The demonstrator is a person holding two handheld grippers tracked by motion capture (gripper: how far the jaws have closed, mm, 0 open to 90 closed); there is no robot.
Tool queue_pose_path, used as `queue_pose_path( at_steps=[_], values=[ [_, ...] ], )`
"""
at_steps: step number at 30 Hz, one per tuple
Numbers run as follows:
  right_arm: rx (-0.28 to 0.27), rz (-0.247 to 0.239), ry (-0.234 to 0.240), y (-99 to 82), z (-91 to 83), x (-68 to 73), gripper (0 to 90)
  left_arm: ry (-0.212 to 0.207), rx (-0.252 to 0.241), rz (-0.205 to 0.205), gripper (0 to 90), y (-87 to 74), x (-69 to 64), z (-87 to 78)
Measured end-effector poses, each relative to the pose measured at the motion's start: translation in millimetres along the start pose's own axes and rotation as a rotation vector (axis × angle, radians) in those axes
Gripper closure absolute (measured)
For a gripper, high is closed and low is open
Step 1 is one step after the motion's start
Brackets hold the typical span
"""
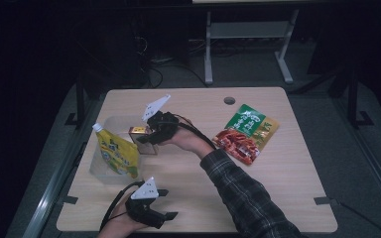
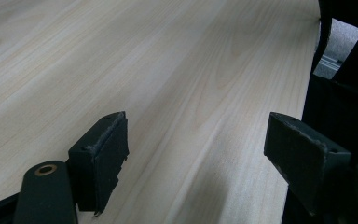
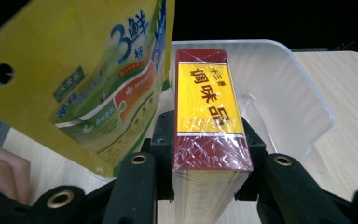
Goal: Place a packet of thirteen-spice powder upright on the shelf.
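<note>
- My right gripper (image 3: pixel 205 154) has its jaws clamped on the two broad faces of a red-and-yellow seasoning box (image 3: pixel 208 112), partway closed because the box fills the gap.
- The box's long axis runs straight out ahead of the jaws, its far end reaching over the near rim of the clear plastic bin (image 3: pixel 303 98).
- From above, that same right gripper (image 1: pixel 146 138) sits at the bin's right-hand edge with the box (image 1: pixel 141 134) pointing in towards the bin's middle.
- A yellow stand-up pouch (image 3: pixel 74 74) leans just beside the box on one side; in the high view the pouch (image 1: pixel 116 153) stands at the near end of the bin (image 1: pixel 110 121), spout up.
- I judge the move ahead is lowering the box into the free space beside the pouch; the tight gap between them is what matters.
- My left gripper (image 2: pixel 196 154) is spread wide and holds nothing, resting low at the near table edge, well apart from the bin; the right is plainly the nearer hand.
- Further right lies a green-and-red snack packet (image 1: pixel 246 134), flat on the pale wooden table (image 1: pixel 278 193).
- Beyond the table, dark floor and a grey metal stand (image 1: pixel 248 39).
</note>
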State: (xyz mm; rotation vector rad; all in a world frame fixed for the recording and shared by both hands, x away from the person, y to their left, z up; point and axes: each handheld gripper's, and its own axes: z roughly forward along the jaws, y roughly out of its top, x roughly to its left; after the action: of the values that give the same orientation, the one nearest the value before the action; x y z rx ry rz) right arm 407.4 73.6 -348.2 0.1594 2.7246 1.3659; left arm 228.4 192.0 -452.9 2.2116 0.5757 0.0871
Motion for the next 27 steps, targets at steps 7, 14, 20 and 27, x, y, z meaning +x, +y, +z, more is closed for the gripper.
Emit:
queue_pose_path(
  at_steps=[7, 14, 20, 27],
  values=[
    [-0.001, -0.002, -0.003, 2.7, 1.5, -4.0, 67.5, -0.003, 0.003, 0.003, 21.2, 0.4, -0.9, 1.2],
    [-0.011, 0.004, 0.009, 11.7, 8.4, -6.3, 67.5, -0.009, 0.006, 0.01, 21.4, 0.6, -1.7, 1.5],
    [-0.016, 0.003, 0.02, 13.4, 16.8, -4.4, 67.4, -0.019, 0.013, 0.015, 21.5, 0.8, -3.3, 3.1],
    [-0.031, 0.027, 0.029, 17.3, 28.7, -5.4, 67.5, -0.018, 0.009, 0.023, 21.6, 1.4, -3.6, 3.1]
  ],
)
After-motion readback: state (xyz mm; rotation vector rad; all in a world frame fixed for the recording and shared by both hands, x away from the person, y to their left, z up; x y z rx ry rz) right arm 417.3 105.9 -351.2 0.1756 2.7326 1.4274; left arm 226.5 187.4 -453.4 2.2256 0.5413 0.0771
